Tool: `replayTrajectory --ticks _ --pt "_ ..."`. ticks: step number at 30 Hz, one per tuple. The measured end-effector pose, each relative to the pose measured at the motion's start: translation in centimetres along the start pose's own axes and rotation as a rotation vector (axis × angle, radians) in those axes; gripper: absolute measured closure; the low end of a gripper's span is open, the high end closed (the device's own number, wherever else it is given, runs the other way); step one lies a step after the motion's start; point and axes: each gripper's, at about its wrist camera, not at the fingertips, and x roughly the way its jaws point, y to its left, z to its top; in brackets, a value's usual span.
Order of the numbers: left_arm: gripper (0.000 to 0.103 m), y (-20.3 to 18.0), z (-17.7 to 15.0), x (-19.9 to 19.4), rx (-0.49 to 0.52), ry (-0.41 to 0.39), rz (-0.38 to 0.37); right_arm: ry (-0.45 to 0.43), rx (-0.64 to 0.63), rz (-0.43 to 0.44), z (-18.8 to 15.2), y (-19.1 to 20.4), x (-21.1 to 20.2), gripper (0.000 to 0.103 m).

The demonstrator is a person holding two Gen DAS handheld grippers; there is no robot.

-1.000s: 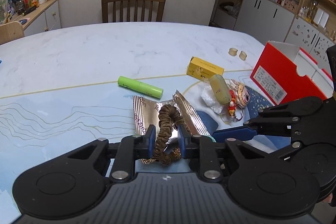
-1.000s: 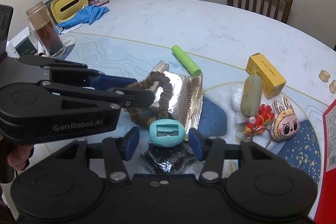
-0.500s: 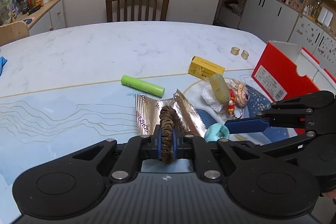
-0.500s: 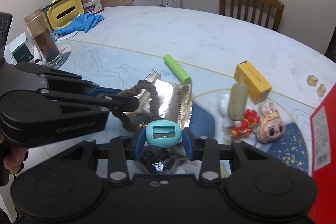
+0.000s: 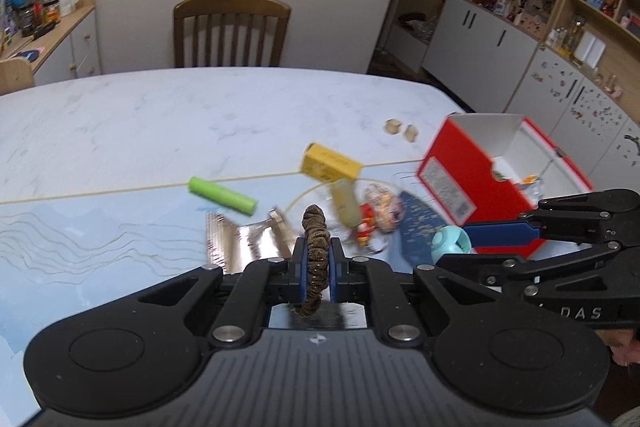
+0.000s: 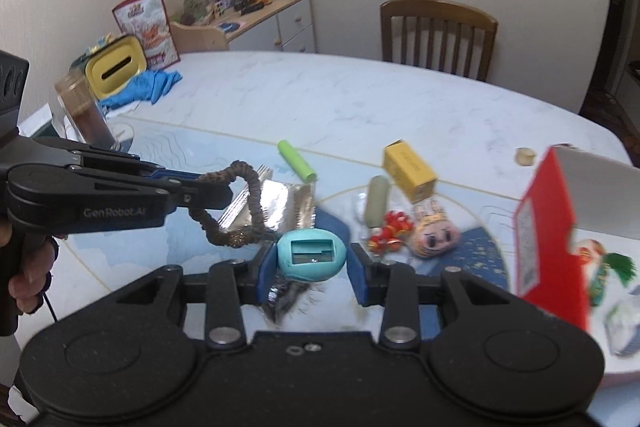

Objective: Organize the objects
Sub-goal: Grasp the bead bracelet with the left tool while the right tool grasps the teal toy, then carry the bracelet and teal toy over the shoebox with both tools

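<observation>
The brown hair tie (image 5: 316,251) is clamped between the pads of the left gripper (image 5: 316,269), and in the right wrist view it is seen hanging as a loop above the silver foil packet (image 6: 276,205), clear of the table (image 5: 160,123). A second ago it lay on that packet with the jaws open around it; since then the jaws have been closed on it and it has been lifted. The teal egg-shaped object (image 6: 312,255) is likewise pinched by the right gripper (image 6: 312,269), whose jaws were still apart around it a second ago, and it too has been raised off the dark crinkled wrapper (image 6: 286,301).

Both pickups are judged complete, so a carry to the open red box (image 5: 472,179) is probably next.

Left on the table are counted: one green tube (image 5: 222,195), one yellow box (image 5: 330,167), one pale capsule-shaped object (image 6: 376,202), one red charm (image 6: 390,229), one bunny-faced doll head (image 6: 434,233) and two small beige pieces (image 5: 401,129). One wooden chair (image 5: 231,31) is seen behind.
</observation>
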Motion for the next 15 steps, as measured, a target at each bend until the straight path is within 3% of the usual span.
replayTrajectory --ticks 15 --pt "0.093 -10.2 3.0 0.3 0.129 -0.016 -0.088 -0.106 0.109 -0.089 -1.3 -8.6 -8.3 0.066"
